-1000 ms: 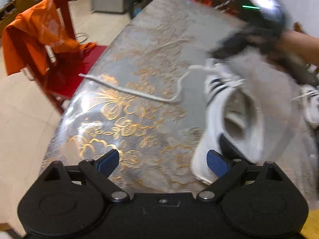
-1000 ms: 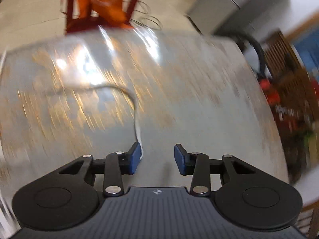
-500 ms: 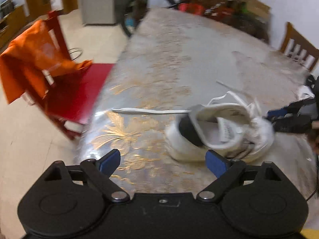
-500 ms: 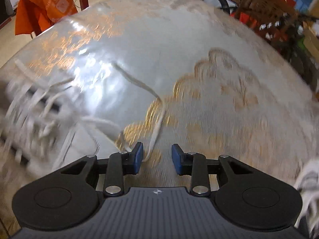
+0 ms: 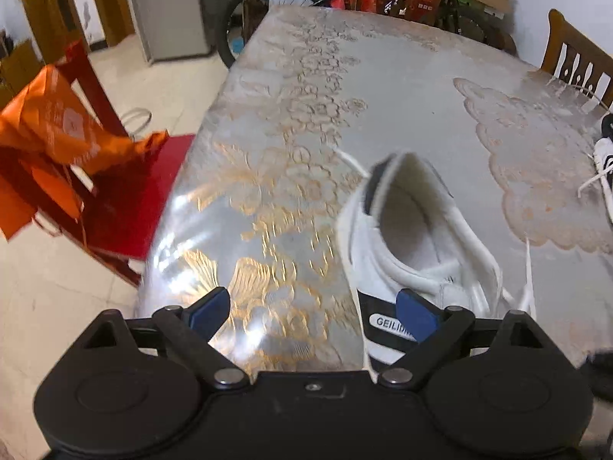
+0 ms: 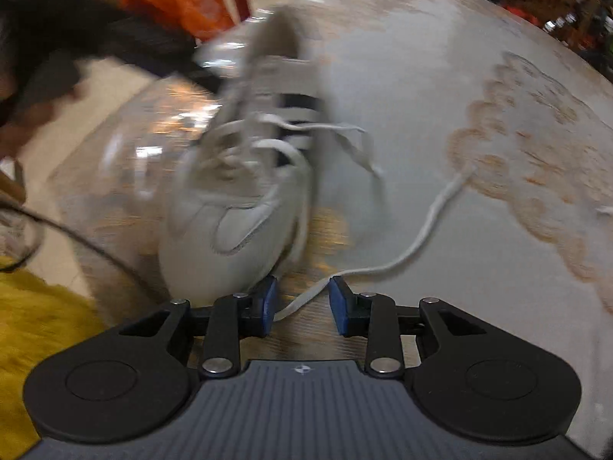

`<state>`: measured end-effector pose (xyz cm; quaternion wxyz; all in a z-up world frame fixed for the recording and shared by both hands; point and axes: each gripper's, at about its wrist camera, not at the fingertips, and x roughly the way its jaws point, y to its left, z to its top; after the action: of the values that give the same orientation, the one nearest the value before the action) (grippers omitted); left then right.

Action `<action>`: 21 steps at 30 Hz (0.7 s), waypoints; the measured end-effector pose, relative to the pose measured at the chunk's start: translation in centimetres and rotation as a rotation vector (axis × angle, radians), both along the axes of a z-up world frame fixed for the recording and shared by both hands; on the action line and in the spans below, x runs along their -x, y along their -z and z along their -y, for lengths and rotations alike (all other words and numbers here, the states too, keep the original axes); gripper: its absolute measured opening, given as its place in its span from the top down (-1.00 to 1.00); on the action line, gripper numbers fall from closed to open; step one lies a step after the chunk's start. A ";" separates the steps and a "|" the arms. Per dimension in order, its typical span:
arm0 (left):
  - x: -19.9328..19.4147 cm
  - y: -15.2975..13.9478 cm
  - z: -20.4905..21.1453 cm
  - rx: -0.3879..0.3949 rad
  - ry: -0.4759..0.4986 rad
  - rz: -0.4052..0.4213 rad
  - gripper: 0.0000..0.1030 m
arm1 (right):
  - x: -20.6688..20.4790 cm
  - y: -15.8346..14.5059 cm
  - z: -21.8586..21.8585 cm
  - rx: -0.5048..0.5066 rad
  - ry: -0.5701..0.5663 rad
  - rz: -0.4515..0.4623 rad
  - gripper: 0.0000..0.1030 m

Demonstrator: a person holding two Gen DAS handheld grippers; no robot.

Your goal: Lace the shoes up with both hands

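- Since half a second ago my white leather sneaker (image 5: 406,253) has swung round: its heel now faces my left fingers (image 5: 312,312), its toe my right.
- It stands upright on the grey, gold-flowered counter (image 5: 383,96).
- Left fingers stand wide apart, gripping nothing; the right-side pad overlaps the black heel tab (image 5: 387,326) reading "GEILIDI…".
- Right fingers (image 6: 302,301) sit part-closed; the flat white shoelace (image 6: 425,230) runs between them, pads not pressing it.
- A second white sneaker (image 5: 605,161) lies at the counter's right edge.
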<state>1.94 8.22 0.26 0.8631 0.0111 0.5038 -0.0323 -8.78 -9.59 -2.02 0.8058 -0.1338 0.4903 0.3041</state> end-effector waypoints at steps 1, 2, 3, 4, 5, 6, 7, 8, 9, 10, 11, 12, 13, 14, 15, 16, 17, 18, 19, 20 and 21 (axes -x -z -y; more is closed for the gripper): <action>-0.4 0.2 -0.1 -0.001 0.003 0.001 -0.80 | 0.5 -0.1 -0.9 0.000 -0.031 0.015 0.34; -0.6 0.1 -0.1 -0.004 0.004 0.002 -0.80 | 0.8 -0.1 -1.6 0.013 -0.059 0.029 0.35; -0.5 -0.1 -0.3 -0.007 0.002 0.006 -0.80 | 0.7 -0.1 -2.0 0.018 -0.070 0.029 0.36; -0.4 -0.2 -0.5 -0.007 -0.001 0.014 -0.80 | 0.6 -0.2 -1.9 0.010 -0.055 0.017 0.35; -0.2 -0.3 -0.7 -0.005 -0.004 0.022 -0.80 | 0.4 -0.3 -1.6 -0.002 -0.032 0.002 0.35; 0.1 -0.4 -1.0 0.002 -0.007 0.025 -0.80 | -0.1 -0.5 -0.9 -0.020 0.020 -0.006 0.35; 0.3 -0.5 -1.4 0.016 -0.012 0.024 -0.80 | -0.6 -0.7 -0.1 -0.040 0.082 -0.012 0.34; 0.6 -0.5 -1.7 0.031 -0.020 0.023 -0.80 | -1.0 -1.0 0.7 -0.056 0.157 -0.009 0.33; 0.9 -0.5 -2.1 0.042 -0.026 0.022 -0.80 | -1.5 -1.4 1.6 -0.071 0.235 -0.002 0.26; 1.2 -0.6 -2.4 0.047 -0.029 0.021 -0.80 | -1.9 -1.7 2.4 -0.085 0.314 0.004 0.15; 1.5 -0.6 -2.6 0.046 -0.027 0.021 -0.80 | -2.3 -1.8 2.9 -0.090 0.373 0.016 0.11; 1.7 -0.6 -2.7 0.038 -0.024 0.023 -0.80 | -2.8 -1.8 3.3 -0.093 0.426 0.030 0.10; 1.9 -0.6 -2.8 0.028 -0.017 0.026 -0.80 | -3.2 -1.8 3.2 -0.079 0.445 0.056 0.10; 2.1 -0.7 -2.9 0.018 -0.006 0.031 -0.80 | -3.6 -1.6 3.0 -0.059 0.453 0.087 0.10; 2.3 -0.8 -3.0 0.009 0.004 0.036 -0.80 | -4.0 -1.5 2.8 -0.040 0.461 0.117 0.10; 2.4 -0.9 -3.1 0.002 0.013 0.042 -0.80 | -4.6 -1.2 2.3 -0.001 0.447 0.152 0.10; 2.4 -1.0 -3.2 -0.004 0.021 0.048 -0.81 | -5.2 -0.7 1.7 0.044 0.420 0.177 0.11; 2.5 -1.1 -3.4 -0.009 0.027 0.055 -0.80 | -6.0 -0.3 1.2 0.080 0.391 0.192 0.15; 2.6 -1.2 -3.6 -0.010 0.029 0.060 -0.80 | -6.4 0.2 0.7 0.107 0.365 0.197 0.27; 2.6 -1.3 -3.8 -0.009 0.028 0.064 -0.81 | -6.5 0.6 0.4 0.122 0.354 0.191 0.31; 2.7 -1.3 -4.1 -0.004 0.026 0.066 -0.81 | -6.6 1.0 0.2 0.133 0.346 0.181 0.32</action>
<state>-0.73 12.30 1.61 0.8788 0.0202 0.4750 -0.0421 -2.21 -9.82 -2.99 0.8762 -0.1274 0.4504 0.1145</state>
